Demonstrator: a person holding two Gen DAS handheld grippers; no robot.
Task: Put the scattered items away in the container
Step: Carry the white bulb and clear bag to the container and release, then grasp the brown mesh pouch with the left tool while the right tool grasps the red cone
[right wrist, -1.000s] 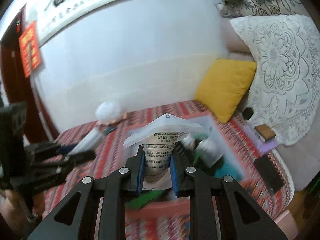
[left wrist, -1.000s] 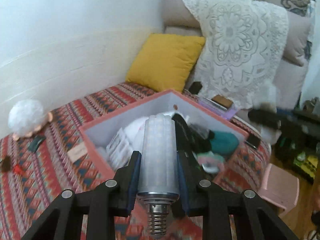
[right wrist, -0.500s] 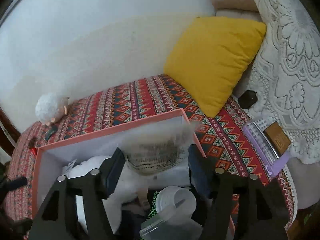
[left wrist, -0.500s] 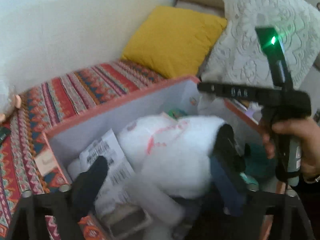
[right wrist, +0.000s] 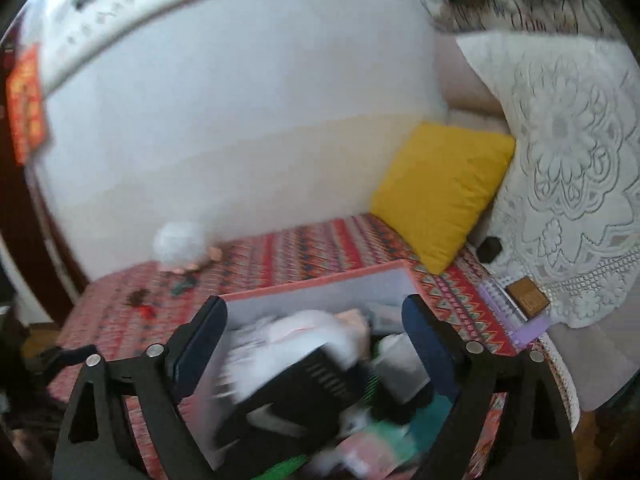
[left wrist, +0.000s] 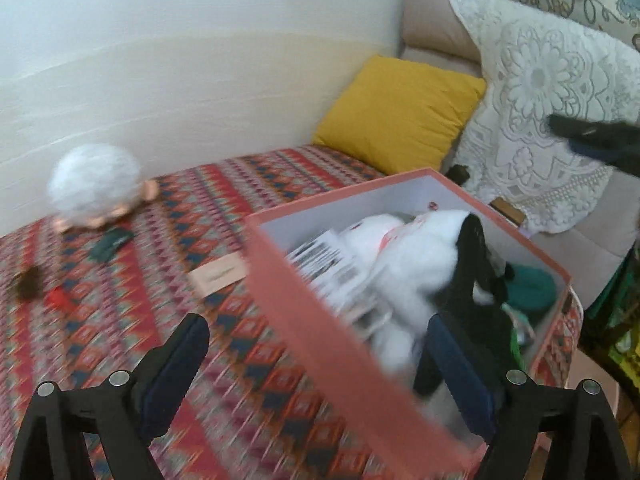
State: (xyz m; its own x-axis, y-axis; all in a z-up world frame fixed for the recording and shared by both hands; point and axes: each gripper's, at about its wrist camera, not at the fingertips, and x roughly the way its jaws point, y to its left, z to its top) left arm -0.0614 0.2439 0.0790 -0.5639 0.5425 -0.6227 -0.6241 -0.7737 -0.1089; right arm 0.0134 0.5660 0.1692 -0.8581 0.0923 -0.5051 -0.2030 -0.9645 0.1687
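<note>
With both the left gripper [left wrist: 318, 364] and right gripper [right wrist: 314, 344] spread wide and empty above the full pink box [left wrist: 320, 320], the next move seems a reach for the doll [left wrist: 96, 184] and scraps left on the patterned cover [left wrist: 140, 280].

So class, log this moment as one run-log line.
left gripper: open, empty | right gripper: open, empty | box: full | fluffy toy, card: on bed

The left gripper [left wrist: 316, 364] has black, angular plastic arms with triangular cut-outs, round silver screws at the joints and dark navy pads [left wrist: 460, 364] on its fingers. The right gripper [right wrist: 316, 340] has the same build and colours.
</note>
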